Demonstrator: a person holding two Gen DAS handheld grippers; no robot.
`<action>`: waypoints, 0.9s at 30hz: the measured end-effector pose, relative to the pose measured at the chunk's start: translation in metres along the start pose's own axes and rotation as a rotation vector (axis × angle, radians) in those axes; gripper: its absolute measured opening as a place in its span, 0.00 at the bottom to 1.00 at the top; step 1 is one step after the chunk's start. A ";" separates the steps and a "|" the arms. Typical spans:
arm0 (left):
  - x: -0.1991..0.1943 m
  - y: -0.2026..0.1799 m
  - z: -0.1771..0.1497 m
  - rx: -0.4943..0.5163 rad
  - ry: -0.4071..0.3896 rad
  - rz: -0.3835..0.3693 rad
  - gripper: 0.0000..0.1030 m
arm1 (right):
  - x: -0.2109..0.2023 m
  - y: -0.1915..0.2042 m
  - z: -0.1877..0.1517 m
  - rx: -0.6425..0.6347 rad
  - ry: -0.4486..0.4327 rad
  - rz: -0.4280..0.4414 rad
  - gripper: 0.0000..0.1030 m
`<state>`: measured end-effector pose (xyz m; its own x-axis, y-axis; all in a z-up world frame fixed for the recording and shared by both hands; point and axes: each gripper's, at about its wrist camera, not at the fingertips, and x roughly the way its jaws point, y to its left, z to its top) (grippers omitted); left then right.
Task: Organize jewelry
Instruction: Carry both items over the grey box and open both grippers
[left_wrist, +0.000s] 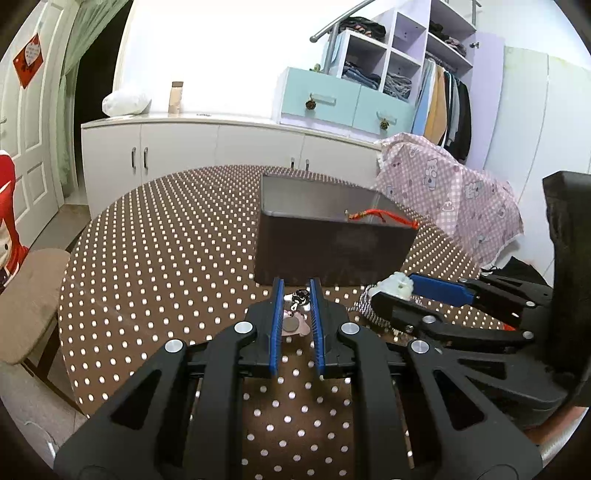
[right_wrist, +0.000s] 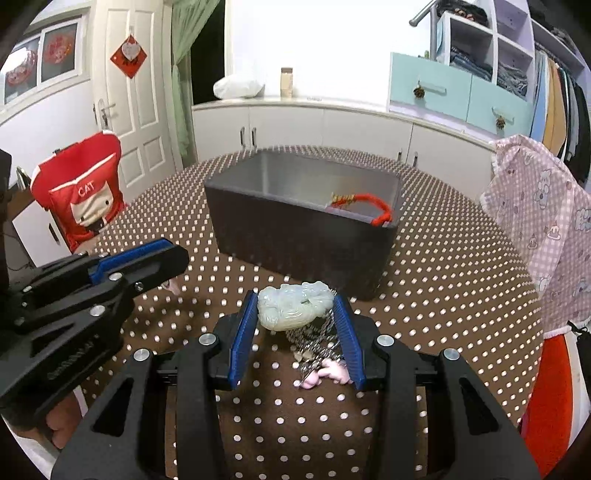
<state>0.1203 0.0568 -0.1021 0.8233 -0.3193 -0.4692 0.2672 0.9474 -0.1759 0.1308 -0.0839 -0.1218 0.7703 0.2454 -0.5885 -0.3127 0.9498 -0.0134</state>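
**Jade pendant clamped at the foot of the box; keychain between the other jaws**

Left wrist view: the left gripper (left_wrist: 297, 286) fills the foreground, its blue pads drawn close together over the polka-dot tablecloth (left_wrist: 155, 266). Between the pads sits a small keychain (left_wrist: 295, 314) with a dark clasp, a round metal disc and a pink charm; whether the pads actually press on it I cannot tell, though the jaws look nearly closed. Just beyond stands the dark box (left_wrist: 328, 247), a red cord bracelet (left_wrist: 384, 216) lying inside against its right end. To the right, the right gripper (left_wrist: 393, 290) holds a pale carved piece.

Right wrist view: the right gripper (right_wrist: 295, 306) is clamped on a pale green jade pendant (right_wrist: 291, 306), its silver chain (right_wrist: 314, 343) hanging down to the cloth beside a pink charm (right_wrist: 328, 373). The pendant sits just in front of the dark box (right_wrist: 295, 236), outside it. The left gripper (right_wrist: 162, 258) lies at the left.
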 end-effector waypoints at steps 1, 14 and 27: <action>0.000 -0.001 0.004 0.002 -0.004 -0.002 0.14 | -0.003 -0.002 0.002 0.006 -0.010 -0.001 0.38; -0.001 -0.013 0.045 0.060 -0.120 -0.020 0.14 | -0.019 -0.035 0.031 0.064 -0.126 -0.020 0.38; 0.035 -0.011 0.066 0.030 -0.084 -0.038 0.14 | 0.012 -0.048 0.048 0.072 -0.106 0.008 0.38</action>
<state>0.1793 0.0371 -0.0592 0.8513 -0.3531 -0.3881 0.3126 0.9354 -0.1655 0.1819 -0.1171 -0.0892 0.8238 0.2684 -0.4993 -0.2813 0.9583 0.0509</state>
